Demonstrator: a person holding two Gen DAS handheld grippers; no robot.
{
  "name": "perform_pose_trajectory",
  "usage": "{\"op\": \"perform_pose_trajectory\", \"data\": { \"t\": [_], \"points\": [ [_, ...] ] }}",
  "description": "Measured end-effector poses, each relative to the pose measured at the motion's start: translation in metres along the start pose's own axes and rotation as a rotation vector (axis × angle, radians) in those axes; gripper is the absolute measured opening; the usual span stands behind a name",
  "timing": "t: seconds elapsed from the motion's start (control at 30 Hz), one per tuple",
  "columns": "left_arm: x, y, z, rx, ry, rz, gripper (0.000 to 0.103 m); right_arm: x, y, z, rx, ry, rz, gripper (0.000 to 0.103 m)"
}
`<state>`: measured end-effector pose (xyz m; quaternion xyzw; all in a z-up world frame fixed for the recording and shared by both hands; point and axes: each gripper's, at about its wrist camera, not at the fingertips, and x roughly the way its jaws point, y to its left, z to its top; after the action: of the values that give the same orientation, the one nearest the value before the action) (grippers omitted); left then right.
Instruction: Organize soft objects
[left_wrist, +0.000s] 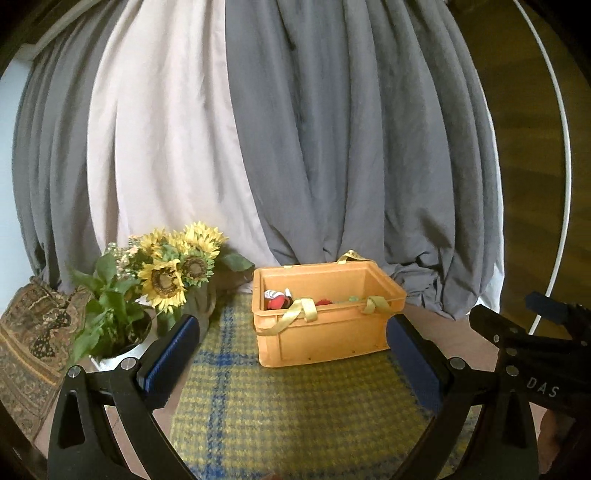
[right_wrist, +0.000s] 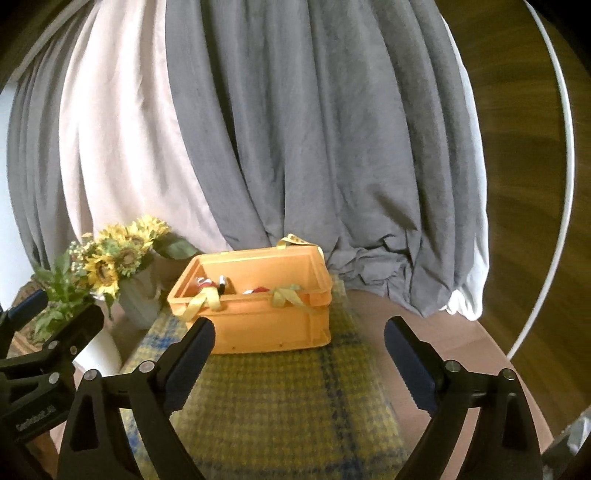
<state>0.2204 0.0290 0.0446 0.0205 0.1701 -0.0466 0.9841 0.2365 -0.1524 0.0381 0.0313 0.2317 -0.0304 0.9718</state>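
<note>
An orange crate (left_wrist: 325, 334) sits on the yellow-blue plaid cloth (left_wrist: 295, 413), yellow ribbons (left_wrist: 295, 314) over its rim, red soft items (left_wrist: 277, 302) inside. Sunflowers (left_wrist: 173, 273) stand left of it. The left gripper (left_wrist: 291, 354) and right gripper (right_wrist: 299, 363) are both spread apart, empty.

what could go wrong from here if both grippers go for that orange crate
1. Yellow ribbons hang over the orange crate front rim; an open finger could snag one and drag the crate.
2. The sunflower vase stands close beside the crate on the left gripper side and might get knocked.
3. The right gripper and the left are close together and may collide.
</note>
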Motion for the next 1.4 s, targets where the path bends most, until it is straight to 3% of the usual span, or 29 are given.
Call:
{"op": "perform_pose_trajectory", "data": {
  "t": [0.6, 1.4],
  "points": [
    [-0.107, -0.021, -0.029, 0.018, -0.071, 0.042, 0.103, -0.101, -0.001, -0.036, -0.014, -0.055, 0.01, 0.096],
    [-0.173, -0.039, -0.042, 0.034, -0.104, 0.037, 0.103, -0.164, -0.012, -0.058, -0.01, -0.089, 0.02, 0.096]
  ]
}}
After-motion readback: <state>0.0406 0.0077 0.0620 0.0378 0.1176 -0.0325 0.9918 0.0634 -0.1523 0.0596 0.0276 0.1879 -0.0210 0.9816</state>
